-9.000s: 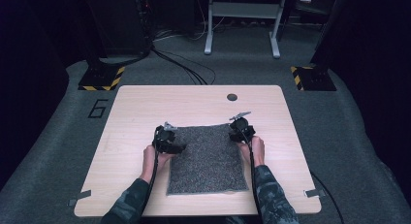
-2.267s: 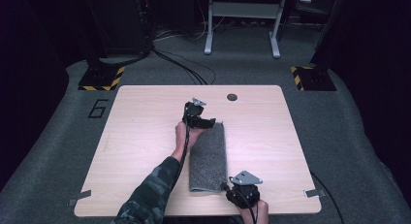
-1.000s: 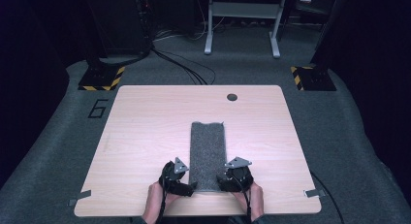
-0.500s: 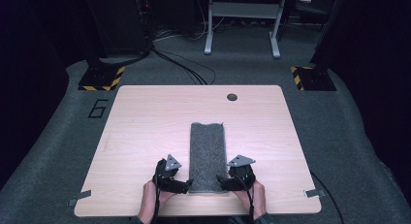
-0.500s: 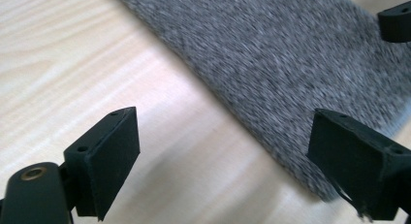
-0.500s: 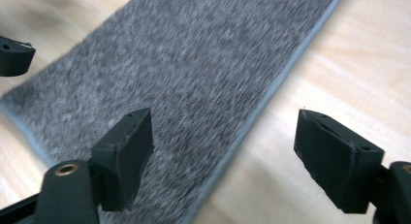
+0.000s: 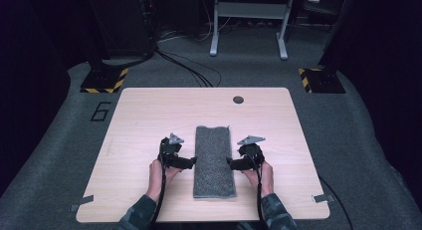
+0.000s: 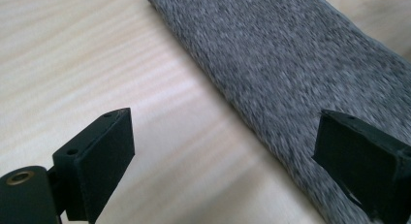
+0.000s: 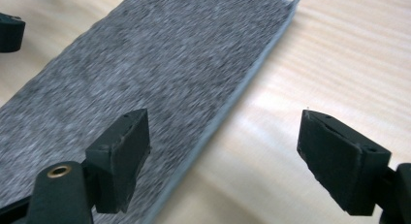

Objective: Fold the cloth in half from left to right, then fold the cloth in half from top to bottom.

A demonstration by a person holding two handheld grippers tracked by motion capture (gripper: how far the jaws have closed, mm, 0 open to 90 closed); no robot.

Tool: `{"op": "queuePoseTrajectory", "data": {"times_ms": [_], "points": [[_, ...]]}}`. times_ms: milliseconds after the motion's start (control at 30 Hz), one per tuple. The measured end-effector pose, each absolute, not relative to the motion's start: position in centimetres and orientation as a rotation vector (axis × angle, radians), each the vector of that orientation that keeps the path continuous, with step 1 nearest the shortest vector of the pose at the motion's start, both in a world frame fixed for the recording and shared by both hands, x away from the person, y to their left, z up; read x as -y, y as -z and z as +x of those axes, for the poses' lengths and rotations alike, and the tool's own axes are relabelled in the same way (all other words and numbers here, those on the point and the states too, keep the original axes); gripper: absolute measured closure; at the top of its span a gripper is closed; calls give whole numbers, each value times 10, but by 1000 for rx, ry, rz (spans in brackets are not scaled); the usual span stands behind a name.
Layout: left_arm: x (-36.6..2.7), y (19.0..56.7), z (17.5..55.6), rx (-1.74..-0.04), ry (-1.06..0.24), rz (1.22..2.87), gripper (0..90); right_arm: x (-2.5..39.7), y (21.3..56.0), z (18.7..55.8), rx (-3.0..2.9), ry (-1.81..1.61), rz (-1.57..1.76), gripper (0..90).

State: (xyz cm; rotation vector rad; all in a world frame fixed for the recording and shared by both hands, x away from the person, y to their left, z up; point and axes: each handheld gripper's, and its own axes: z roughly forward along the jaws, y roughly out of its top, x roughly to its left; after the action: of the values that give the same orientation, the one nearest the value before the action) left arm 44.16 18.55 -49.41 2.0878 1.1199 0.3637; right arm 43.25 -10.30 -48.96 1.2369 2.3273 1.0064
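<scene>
A grey cloth (image 7: 214,160) lies folded into a long narrow strip on the wooden table (image 7: 149,120), running away from the person. My left gripper (image 7: 190,163) sits at the strip's left edge, about halfway along, pointing inward. In the left gripper view the left gripper (image 8: 223,161) is open, one jaw over bare wood and the other over the cloth (image 8: 291,64). My right gripper (image 7: 231,164) faces it from the right edge. The right gripper (image 9: 228,156) is also open and straddles the edge of the cloth (image 9: 145,64).
A small dark round grommet (image 7: 238,99) is set in the table near its far edge. Tape strips (image 7: 321,197) mark the front corners. Beyond the table stand a metal frame (image 7: 249,26), cables and yellow-black striped bases (image 7: 104,80).
Both grippers have moved forward from the table's near edge to the middle of the strip's sides. Earlier the cloth lay wide; it is now folded to half its width.
</scene>
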Motion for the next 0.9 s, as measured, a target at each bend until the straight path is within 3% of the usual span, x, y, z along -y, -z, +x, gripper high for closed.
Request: {"op": "queuePoseTrajectory", "data": {"times_ms": [900], "points": [[-165,489,517,-1191,-380,2058,89,92,478,504,-2321,-1015,1276,205]]}}
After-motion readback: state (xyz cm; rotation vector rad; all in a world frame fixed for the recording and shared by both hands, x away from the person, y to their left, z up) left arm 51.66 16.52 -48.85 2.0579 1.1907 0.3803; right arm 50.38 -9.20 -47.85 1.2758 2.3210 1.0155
